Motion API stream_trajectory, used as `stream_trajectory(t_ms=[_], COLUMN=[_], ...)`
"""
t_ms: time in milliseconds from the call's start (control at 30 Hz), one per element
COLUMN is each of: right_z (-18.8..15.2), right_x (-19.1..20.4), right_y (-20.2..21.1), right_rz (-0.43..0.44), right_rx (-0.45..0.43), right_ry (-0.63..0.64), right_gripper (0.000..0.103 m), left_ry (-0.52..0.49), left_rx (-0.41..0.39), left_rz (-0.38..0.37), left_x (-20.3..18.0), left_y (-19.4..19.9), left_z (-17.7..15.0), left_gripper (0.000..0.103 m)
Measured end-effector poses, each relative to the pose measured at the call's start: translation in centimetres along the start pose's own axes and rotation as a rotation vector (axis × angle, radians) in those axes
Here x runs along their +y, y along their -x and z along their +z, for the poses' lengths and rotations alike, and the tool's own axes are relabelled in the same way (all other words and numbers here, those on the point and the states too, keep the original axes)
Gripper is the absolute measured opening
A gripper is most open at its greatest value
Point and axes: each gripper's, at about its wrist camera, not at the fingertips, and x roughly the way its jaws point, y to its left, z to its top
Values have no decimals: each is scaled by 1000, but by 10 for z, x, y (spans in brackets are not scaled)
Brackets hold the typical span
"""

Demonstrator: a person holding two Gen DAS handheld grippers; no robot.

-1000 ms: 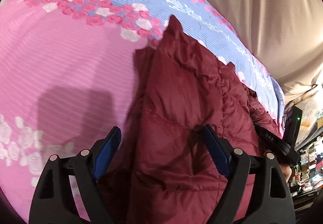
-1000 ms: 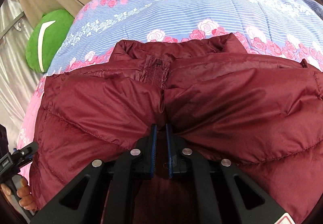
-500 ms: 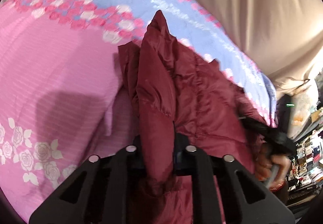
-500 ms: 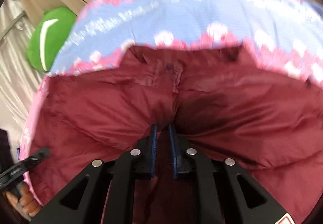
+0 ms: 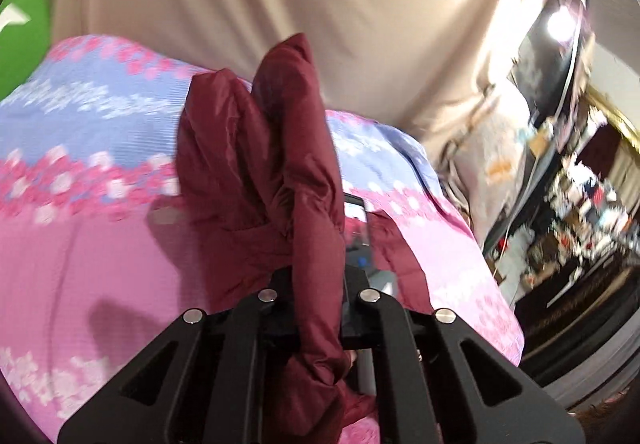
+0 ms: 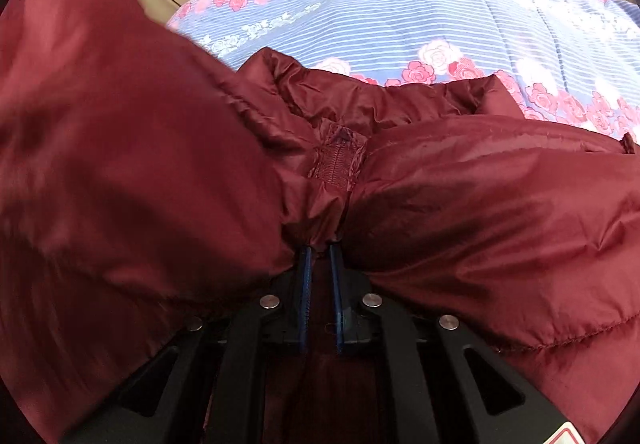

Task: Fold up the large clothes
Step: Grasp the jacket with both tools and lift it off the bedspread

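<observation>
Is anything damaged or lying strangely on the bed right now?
No damage shows. The dark red puffer jacket is not flat: the left gripper holds one side bunched up above the pink and blue floral quilt, while the right gripper pinches its middle.

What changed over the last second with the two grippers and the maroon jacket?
The left gripper, open over the maroon jacket a second ago, shut on its side edge and lifted it up and across, so that flap now looms at the left of the right wrist view. The right gripper stayed clamped on the jacket front below the collar. The floral quilt did not move.
</observation>
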Motion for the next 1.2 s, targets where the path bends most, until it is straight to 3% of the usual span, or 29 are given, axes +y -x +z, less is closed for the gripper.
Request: stream_trajectory(t_ms=[100, 200, 300, 467, 767, 833, 933, 1033, 1100, 1200], right_z=[-6, -26, -53, -73, -63, -66, -72, -93, -104, -113], right_x=[-14, -27, -37, -31, -34, -45, -64, -114, -147, -178], right_y=[24, 78, 101, 65, 39, 60, 111, 175, 191, 185], right_rz=[52, 94, 156, 183, 356, 338, 285, 126, 53, 116], right_rx=[-20, -94, -66, 45, 92, 82, -26, -151, -180, -151], right_ry=[-69, -96, -105, -89, -123, -151, -163, -240, -313, -399], right_gripper=[11, 12, 13, 0, 0, 0, 9, 9, 10, 4], left_ry=[-6, -7, -20, -50, -106, -101, -111, -120, -129, -137], left_rx=[26, 27, 21, 35, 49, 59, 69, 79, 86, 109], left_rz=[-12, -7, -5, -30, 37, 29, 37, 35, 30, 19], left_x=[-13, -18, -28, -43, -70, -71, -75, -80, -85, -93], left_y=[-20, -23, -20, -24, -44, -46, -48, -54, -59, -71], left_z=[3, 3, 1, -2, -13, -13, -14, -15, -16, -18], left_gripper=[8, 8, 8, 8, 8, 8, 8, 8, 8, 8])
